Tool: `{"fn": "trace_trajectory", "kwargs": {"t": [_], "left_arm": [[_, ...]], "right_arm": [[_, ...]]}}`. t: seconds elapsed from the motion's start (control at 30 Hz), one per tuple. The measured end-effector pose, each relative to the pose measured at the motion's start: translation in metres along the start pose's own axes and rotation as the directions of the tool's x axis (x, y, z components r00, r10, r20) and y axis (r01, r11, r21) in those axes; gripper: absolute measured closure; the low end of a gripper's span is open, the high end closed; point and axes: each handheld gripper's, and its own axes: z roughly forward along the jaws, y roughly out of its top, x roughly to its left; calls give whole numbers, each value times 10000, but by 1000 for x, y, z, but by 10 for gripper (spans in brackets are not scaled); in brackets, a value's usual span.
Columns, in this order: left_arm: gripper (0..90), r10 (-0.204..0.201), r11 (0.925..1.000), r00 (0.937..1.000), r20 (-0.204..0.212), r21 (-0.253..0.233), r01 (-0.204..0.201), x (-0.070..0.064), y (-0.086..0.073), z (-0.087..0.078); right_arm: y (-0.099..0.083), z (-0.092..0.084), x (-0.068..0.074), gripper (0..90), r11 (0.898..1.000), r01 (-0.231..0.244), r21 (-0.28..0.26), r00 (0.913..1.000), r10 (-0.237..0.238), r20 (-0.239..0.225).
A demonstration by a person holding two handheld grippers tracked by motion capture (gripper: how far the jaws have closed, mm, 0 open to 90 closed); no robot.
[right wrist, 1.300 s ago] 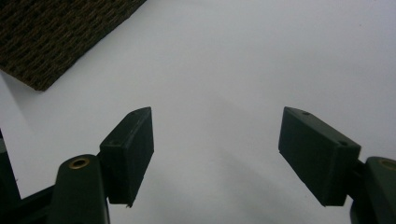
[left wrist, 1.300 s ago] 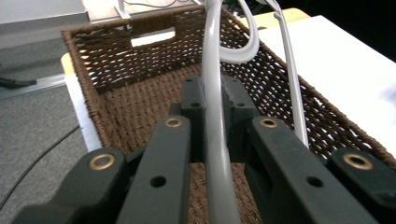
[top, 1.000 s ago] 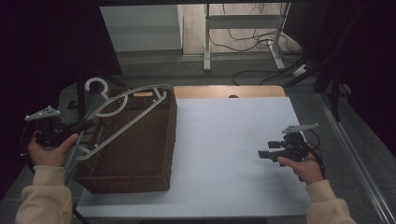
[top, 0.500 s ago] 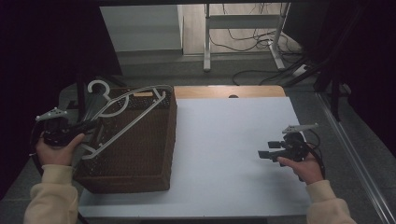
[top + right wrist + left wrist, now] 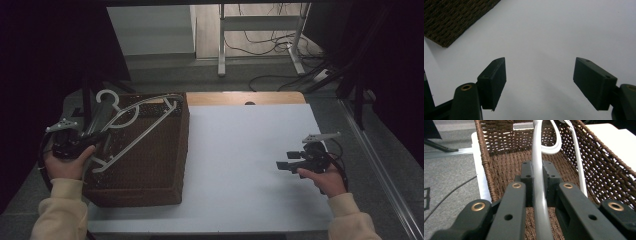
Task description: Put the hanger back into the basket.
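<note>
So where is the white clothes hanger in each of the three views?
High view: white hanger at left, lying slanted across the wicker basket, its lower end in the left tool.
Left gripper view: centre, its bar clamped between the jaws, running up over the basket.
Right gripper view: not in it.
Shared landmark: the basket, whose corner is at upper left there.

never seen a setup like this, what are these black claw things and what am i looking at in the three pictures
A person sits at a white table holding a two-jaw hand tool in each hand. The high view looks down from above; each of the other two pictures comes from a camera riding on one tool. The left gripper is clamped on a white clothes hanger that lies over a brown wicker basket. The right gripper is open, with nothing between its jaws, above the bare tabletop.
</note>
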Motion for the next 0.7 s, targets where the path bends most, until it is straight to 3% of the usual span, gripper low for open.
{"fn": "trace_trajectory", "kwargs": {"t": [0.03, 0.1, 0.2, 0.27, 0.37, 0.57, 0.7], "left_arm": [[814, -8, 10000, 10000, 76, 51, 7, 1, -1, 1], [765, 59, 9994, 9974, 713, 344, -84, 4, -2, 5], [542, 213, 9993, 9978, 625, 289, -231, 2, -2, 4], [460, 243, 9993, 9975, 667, 255, -260, 0, 0, 2], [418, 376, 9988, 9945, 973, 275, -404, -5, 2, 0], [332, 900, 9945, 9775, 1906, 359, -986, -26, 6, 1], [290, 1056, 9925, 9648, 2408, 339, -1171, -44, 4, 6]], "right_arm": [[0, 0, 0, 266, 10000, 2, -2, 10000, -2, 0], [0, 0, 0, 266, 10000, -12, -8, 10000, 12, -9], [0, -1, -1, 266, 10000, -8, -19, 10000, 8, -4], [0, -1, -1, 266, 10000, -4, -23, 10000, 4, -3], [0, -1, 0, 266, 10000, -12, -48, 10000, 12, -29], [-1, -2, -3, 262, 9998, -95, -173, 9999, 94, -105], [0, -3, -3, 256, 9995, -61, -296, 10000, 59, -42]]}}
